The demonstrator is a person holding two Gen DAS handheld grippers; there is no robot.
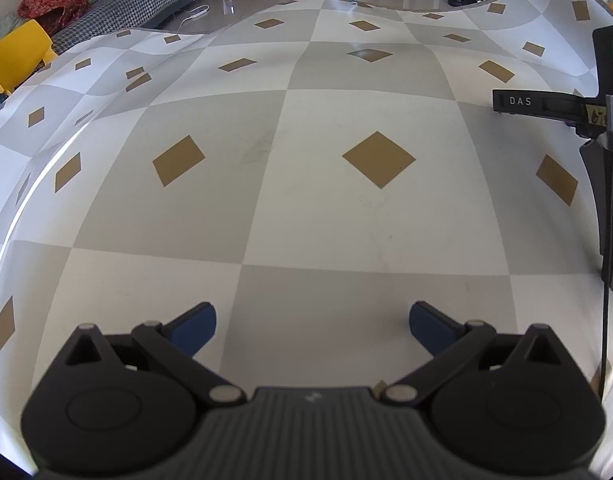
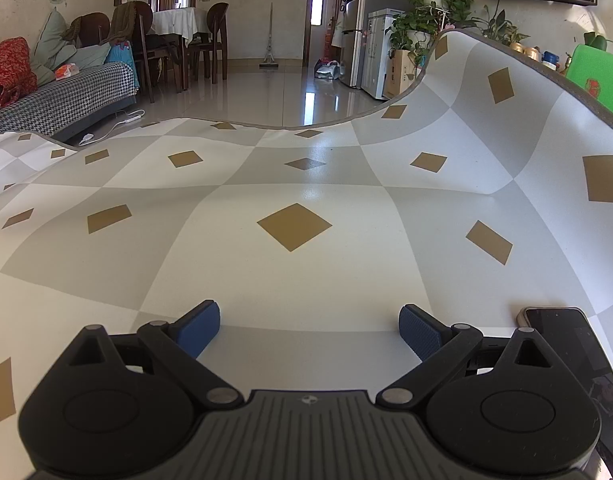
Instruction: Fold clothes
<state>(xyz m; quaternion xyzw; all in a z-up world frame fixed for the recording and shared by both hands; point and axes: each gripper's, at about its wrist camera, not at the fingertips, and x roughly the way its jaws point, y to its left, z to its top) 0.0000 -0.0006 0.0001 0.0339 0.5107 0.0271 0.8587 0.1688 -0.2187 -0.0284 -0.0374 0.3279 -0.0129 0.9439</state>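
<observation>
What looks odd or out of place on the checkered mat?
No clothes are on the checkered mat. A phone lies at its near right, beside the right claw. The mat's far right edge curls up instead of lying flat.

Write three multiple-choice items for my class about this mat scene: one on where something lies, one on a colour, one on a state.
1. Where does the phone lie in the right wrist view?
A. on the mat at the lower right, beside the right hand-held gripper
B. on the sofa
C. in the middle of the mat

2. What colour are the diamonds printed on the mat?
A. red
B. golden brown
C. blue

3. How do the jaws of the left hand-held gripper stand?
A. shut on a shirt
B. shut on nothing
C. wide open, with nothing between them

Answers:
1 A, the dark phone rests on the mat by the gripper's right side.
2 B, each diamond is golden brown on grey and white checks.
3 C, only bare mat shows between the blue pads.
</observation>
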